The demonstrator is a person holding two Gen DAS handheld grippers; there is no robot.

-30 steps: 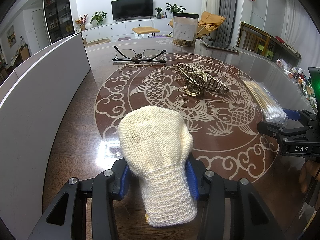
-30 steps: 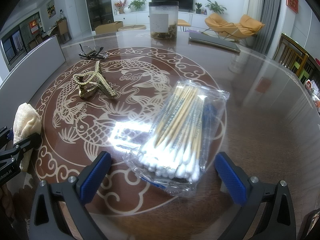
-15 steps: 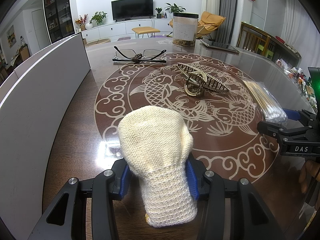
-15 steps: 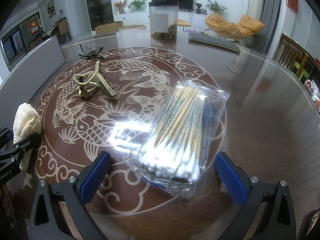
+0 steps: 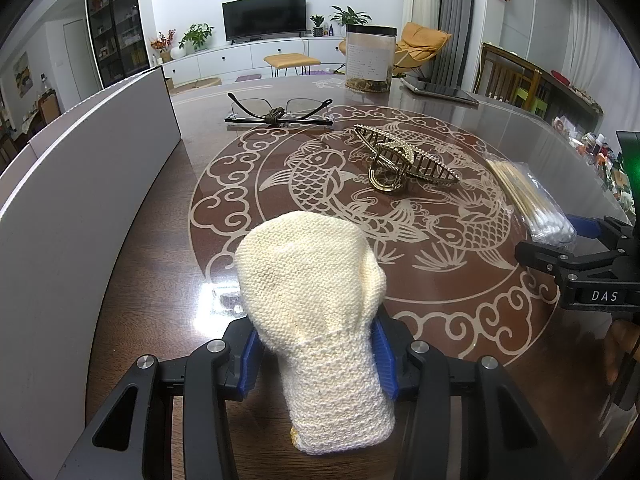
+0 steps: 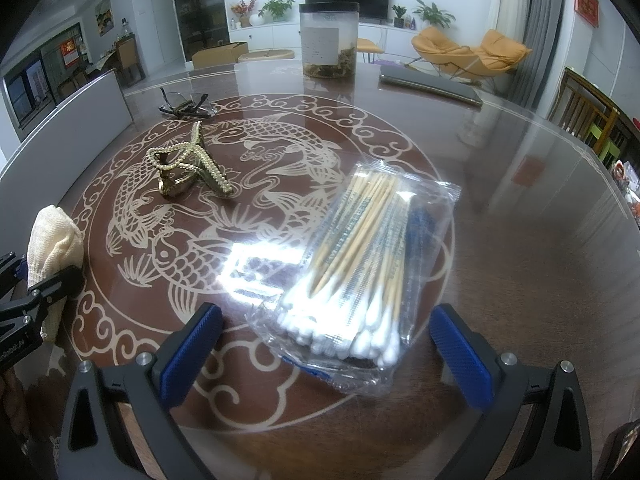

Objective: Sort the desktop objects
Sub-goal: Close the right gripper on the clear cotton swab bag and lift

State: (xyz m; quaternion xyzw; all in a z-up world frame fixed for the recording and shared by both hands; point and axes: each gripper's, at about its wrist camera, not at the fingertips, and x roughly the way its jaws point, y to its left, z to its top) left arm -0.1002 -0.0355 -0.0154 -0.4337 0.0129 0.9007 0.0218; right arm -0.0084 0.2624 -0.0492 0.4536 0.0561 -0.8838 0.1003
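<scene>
Beyond the glossy dark table (image 5: 132, 280) with its pale fish inlay, a black television (image 5: 264, 16) hangs on a white wall. Below it runs a white cabinet (image 5: 240, 56), plants (image 5: 196, 34) to its left, orange chairs (image 6: 468, 50) and grey curtains (image 5: 456, 12) to its right. Dark shelving (image 5: 116, 20), perhaps glass-fronted, stands further left.

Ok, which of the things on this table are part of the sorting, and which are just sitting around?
In the job:
- knitted mitten, clamped in the left tongs
- cotton swab packet, between the closing right tongs, not yet gripped
- hair claw
- glasses

Lying about:
- lidded jar
- tablet
- white board
</scene>
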